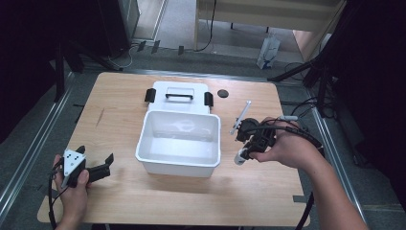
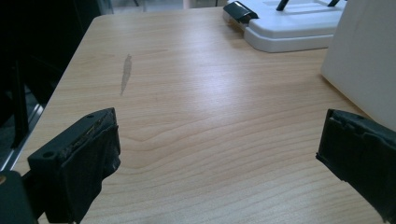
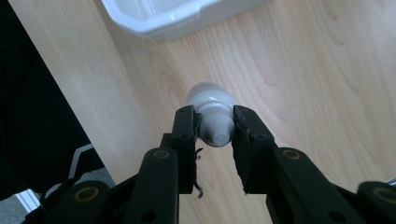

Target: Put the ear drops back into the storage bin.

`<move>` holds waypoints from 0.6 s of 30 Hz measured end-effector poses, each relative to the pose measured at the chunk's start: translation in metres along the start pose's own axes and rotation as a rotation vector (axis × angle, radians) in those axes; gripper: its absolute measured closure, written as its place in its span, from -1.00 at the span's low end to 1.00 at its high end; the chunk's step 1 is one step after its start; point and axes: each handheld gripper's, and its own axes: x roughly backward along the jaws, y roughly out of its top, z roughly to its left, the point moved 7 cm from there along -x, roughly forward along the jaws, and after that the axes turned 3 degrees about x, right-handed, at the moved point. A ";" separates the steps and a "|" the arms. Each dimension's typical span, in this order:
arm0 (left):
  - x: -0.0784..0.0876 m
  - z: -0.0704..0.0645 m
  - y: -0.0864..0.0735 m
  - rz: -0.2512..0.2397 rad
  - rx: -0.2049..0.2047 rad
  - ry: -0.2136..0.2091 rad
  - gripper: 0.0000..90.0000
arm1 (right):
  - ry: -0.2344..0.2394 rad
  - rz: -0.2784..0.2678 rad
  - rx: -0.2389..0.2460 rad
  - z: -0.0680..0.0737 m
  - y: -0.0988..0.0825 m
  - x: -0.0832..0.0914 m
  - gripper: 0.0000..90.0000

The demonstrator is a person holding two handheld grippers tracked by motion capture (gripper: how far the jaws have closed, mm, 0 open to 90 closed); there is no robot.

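A small white bottle (image 3: 211, 105) hangs just above the wooden table, and my right gripper (image 3: 214, 129) is shut on its cap end. From the high view the bottle (image 1: 239, 158) pokes out below my right gripper (image 1: 244, 151), to the right of the white bin (image 1: 143, 148). The bin is open and looks empty. My left gripper (image 1: 95, 154) rests near the table's front left, open, with nothing between its fingers (image 2: 79, 163). Its jaws stand wide apart over bare wood, and the bin's wall (image 2: 364, 60) is off to its right.
The bin's white lid (image 1: 179, 100), with a black handle and black latches, lies flat behind the bin. A small black disc (image 1: 222, 93) and a thin white stick (image 1: 241, 116) lie at the back right. The lid (image 2: 289, 28) also appears in the left gripper view.
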 end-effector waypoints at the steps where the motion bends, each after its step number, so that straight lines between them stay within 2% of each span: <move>1: 0.000 0.000 0.000 0.000 0.001 -0.001 -1.00 | -0.004 -0.005 0.009 0.000 0.004 0.004 0.60; 9: 0.000 0.000 0.000 0.009 -0.009 -0.005 -1.00 | -0.027 -0.033 0.046 0.001 0.032 0.029 0.60; 18: -0.001 0.000 0.000 0.014 -0.008 -0.008 -1.00 | -0.019 -0.059 0.087 0.007 0.059 0.036 0.60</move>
